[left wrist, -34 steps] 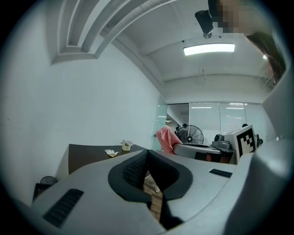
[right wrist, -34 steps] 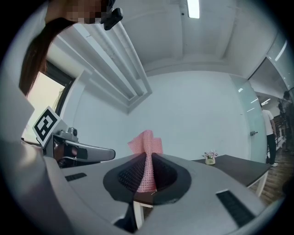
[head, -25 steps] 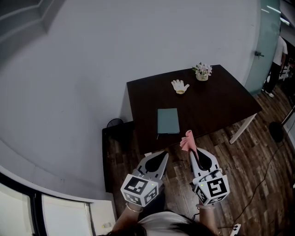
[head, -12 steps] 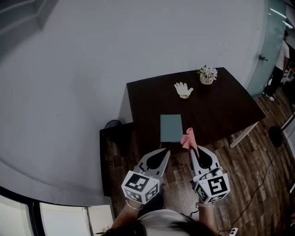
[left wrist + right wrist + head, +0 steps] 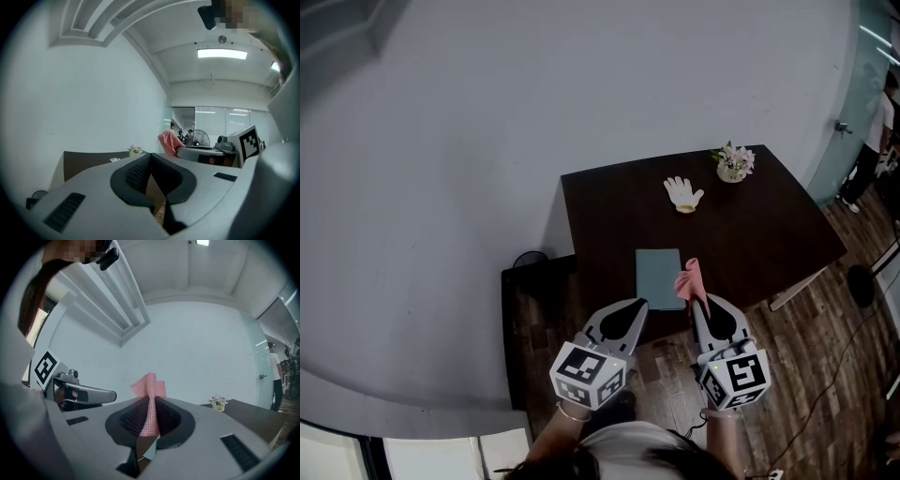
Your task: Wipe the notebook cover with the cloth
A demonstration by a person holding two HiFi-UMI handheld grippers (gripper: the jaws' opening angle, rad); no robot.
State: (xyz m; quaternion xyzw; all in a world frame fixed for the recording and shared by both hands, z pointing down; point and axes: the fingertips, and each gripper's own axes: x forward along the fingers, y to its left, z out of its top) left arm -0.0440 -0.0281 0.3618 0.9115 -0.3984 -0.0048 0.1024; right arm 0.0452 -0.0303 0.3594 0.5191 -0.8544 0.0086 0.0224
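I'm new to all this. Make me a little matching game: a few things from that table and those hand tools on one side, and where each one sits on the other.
Things
1. cloth
2. notebook
3. glove
4. flowers

Places
A. at a far corner of the table
B. pinched in the fingers of the right gripper
C. lying flat near the table's front edge
D. lying near the table's far edge, beyond the notebook

Pairs: 1-B, 2-C, 3-D, 4-A
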